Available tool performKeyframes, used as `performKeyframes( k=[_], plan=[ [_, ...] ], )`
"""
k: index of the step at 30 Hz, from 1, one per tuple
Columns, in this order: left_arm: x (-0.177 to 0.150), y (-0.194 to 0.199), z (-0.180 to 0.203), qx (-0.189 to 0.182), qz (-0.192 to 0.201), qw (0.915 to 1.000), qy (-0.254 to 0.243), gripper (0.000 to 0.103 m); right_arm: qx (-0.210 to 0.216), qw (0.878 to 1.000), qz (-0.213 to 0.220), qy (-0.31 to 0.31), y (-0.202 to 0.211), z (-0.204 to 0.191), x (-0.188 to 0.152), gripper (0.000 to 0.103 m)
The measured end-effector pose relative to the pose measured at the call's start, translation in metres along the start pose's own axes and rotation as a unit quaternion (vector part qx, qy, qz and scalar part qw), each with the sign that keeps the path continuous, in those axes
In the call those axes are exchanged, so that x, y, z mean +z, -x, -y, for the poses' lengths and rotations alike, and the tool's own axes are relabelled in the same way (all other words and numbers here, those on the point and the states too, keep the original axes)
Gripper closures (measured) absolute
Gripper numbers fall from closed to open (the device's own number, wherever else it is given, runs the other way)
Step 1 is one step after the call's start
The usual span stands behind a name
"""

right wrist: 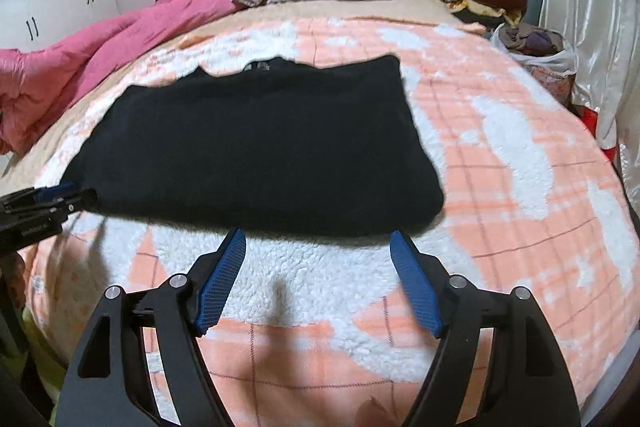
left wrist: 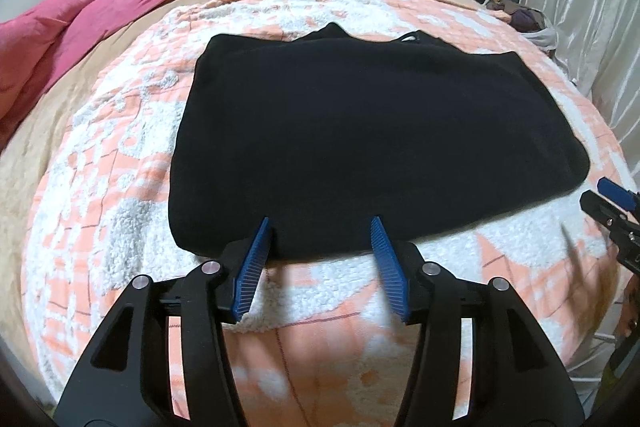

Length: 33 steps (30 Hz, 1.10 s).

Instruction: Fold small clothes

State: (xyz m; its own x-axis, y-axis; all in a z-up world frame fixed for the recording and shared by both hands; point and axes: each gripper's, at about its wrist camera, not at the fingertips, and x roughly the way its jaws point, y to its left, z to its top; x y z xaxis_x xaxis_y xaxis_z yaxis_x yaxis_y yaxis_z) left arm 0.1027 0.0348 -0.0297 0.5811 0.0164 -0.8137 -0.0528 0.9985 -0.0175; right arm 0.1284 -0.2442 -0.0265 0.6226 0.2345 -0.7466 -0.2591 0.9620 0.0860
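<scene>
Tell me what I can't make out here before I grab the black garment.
- Black garment: folds and sleeves are lost in the uniform dark fabric, both views.
- Neck label: too small to read, left view.
- Right gripper: cut off by the frame edge, left view.
- Left gripper: blurred in the right view.

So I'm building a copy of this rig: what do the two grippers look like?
Both match: the left gripper and right gripper have black plastic frames with triangular cut-outs, silver round pivot pins and two flat blue ribbed fingers. No cables or sleeves show.
</scene>
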Motion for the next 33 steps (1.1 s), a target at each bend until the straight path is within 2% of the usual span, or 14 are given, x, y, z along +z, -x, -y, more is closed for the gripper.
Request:
performKeyframes(
  k=[2,5,10,12,15,21,22,24,33],
  plan=[
    [0.001,0.004,0.001,-0.002,0.004,1.0,-0.001,0.053,0.0,1.0,0.014,0.004,0.012,-0.001,0.002,0.019],
    [0.001,0.014,0.002,-0.009,0.01,0.9999,-0.001,0.05,-0.008,0.999,0.031,0.009,0.027,-0.005,0.006,0.017],
    [0.003,0.035,0.004,-0.019,0.028,0.9994,-0.007,0.036,-0.005,0.998,0.056,0.014,0.05,-0.015,0.011,0.01],
    [0.004,0.044,0.004,-0.024,0.035,0.999,-0.011,0.036,-0.005,0.998,0.063,0.017,0.056,-0.021,0.014,0.008],
    [0.008,0.053,0.003,-0.023,0.04,0.9988,-0.018,0.027,-0.002,0.997,0.074,0.016,0.064,-0.028,0.018,0.007],
    [0.012,0.069,-0.006,-0.028,0.066,0.9974,-0.002,0.025,0.0,0.995,0.094,0.017,0.071,-0.042,0.02,0.005],
    [0.012,0.071,-0.007,-0.029,0.067,0.9973,0.0,0.018,0.002,0.995,0.094,0.02,0.072,-0.045,0.019,0.005],
    [0.013,0.073,-0.01,-0.028,0.07,0.9972,0.001,0.012,0.002,0.995,0.097,0.026,0.075,-0.049,0.018,0.005],
    [0.01,0.087,-0.016,-0.021,0.086,0.9961,0.009,0.01,0.012,0.994,0.109,0.032,0.084,-0.06,0.013,0.004]
  ],
)
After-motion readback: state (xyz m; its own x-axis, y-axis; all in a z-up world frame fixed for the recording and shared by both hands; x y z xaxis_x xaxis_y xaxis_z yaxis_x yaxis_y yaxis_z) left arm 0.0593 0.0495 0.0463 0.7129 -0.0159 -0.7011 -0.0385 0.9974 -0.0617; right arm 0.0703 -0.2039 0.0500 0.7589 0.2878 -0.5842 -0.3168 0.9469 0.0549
